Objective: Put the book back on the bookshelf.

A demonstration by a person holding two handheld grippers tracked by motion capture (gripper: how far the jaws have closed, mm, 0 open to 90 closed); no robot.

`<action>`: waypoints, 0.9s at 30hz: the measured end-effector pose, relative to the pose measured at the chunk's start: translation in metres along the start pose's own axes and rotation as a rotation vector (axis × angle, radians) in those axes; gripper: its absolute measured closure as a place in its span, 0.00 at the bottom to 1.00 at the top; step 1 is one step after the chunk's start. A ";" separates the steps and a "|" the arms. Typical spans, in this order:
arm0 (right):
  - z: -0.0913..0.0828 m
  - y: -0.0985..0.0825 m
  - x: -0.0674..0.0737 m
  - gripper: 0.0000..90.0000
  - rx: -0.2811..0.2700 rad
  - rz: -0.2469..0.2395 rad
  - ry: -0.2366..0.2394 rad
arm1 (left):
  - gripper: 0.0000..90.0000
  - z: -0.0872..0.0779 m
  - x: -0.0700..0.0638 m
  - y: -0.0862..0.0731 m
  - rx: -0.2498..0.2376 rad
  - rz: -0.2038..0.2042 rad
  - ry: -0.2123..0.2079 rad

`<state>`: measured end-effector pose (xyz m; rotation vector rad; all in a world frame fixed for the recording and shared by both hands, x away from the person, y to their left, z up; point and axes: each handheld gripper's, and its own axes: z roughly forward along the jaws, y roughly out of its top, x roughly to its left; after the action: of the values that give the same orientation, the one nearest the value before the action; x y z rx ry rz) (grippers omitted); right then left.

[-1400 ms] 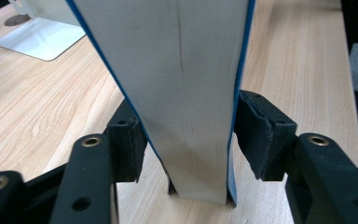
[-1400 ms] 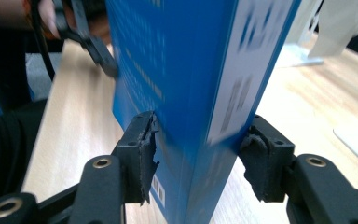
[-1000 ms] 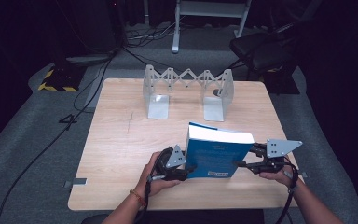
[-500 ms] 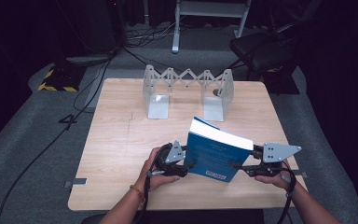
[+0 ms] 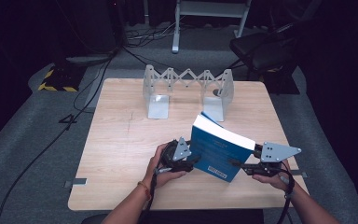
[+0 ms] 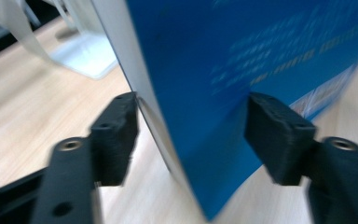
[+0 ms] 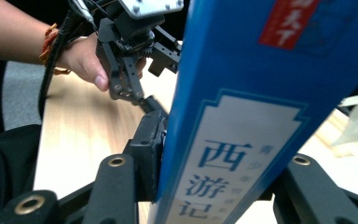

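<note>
Dark floor surrounds the wooden tabletop (image 5: 121, 154), where the blue book (image 5: 216, 151) stands tilted near the front edge, clamped by the right tongs (image 5: 235, 164) while the left tongs (image 5: 193, 161), just closing, straddle its page edge unclamped; keep it upright towards the bookend rack (image 5: 186, 88).

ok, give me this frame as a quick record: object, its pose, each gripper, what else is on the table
object: blue book, thick, Chinese lettering on the spine
pose: stood up on the table, tilted, lower corner near the front edge
right gripper: jaws clamped across the spine
left gripper: jaws straddle the opposite edge; left jaw at the pages, the other at the blue cover; they have just been closing, firm contact unclear through blur
background: metal expandable book rack at the far side, upright
distance: book well short of the rack
</note>
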<state>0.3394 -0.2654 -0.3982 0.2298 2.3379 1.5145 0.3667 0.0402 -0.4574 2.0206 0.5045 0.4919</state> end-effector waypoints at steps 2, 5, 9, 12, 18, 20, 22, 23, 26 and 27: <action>-0.002 -0.001 -0.003 0.62 0.005 0.023 -0.043 | 0.45 0.007 0.004 0.005 -0.013 -0.013 -0.011; -0.005 -0.004 -0.009 0.62 -0.004 0.061 -0.064 | 0.45 0.014 0.007 0.004 -0.039 -0.027 -0.018; -0.005 -0.004 -0.006 0.62 -0.001 0.040 -0.088 | 0.45 0.018 0.007 0.005 -0.032 -0.015 -0.019; -0.005 -0.002 -0.001 0.63 0.004 -0.006 -0.104 | 0.45 0.020 0.007 0.006 -0.028 -0.010 -0.022; -0.009 -0.002 0.001 0.66 0.014 -0.001 -0.150 | 0.44 0.034 0.010 0.014 -0.017 -0.019 -0.029; -0.011 -0.004 -0.002 0.66 0.015 0.021 -0.162 | 0.44 0.039 0.010 0.016 -0.022 -0.018 -0.027; -0.013 -0.005 -0.005 0.66 0.012 0.036 -0.166 | 0.44 0.041 0.009 0.017 -0.020 -0.021 -0.025; -0.015 -0.007 -0.008 0.65 0.010 0.052 -0.169 | 0.42 0.041 0.010 0.018 -0.020 -0.022 -0.020; -0.018 -0.007 -0.014 0.65 0.013 0.078 -0.166 | 0.41 0.039 0.009 0.017 0.006 -0.026 -0.019; -0.018 -0.007 -0.014 0.65 0.012 0.087 -0.159 | 0.40 0.037 0.009 0.015 0.028 -0.018 -0.022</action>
<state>0.3463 -0.2884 -0.3950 0.4435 2.2382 1.4642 0.3966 0.0116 -0.4598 2.0439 0.5186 0.4536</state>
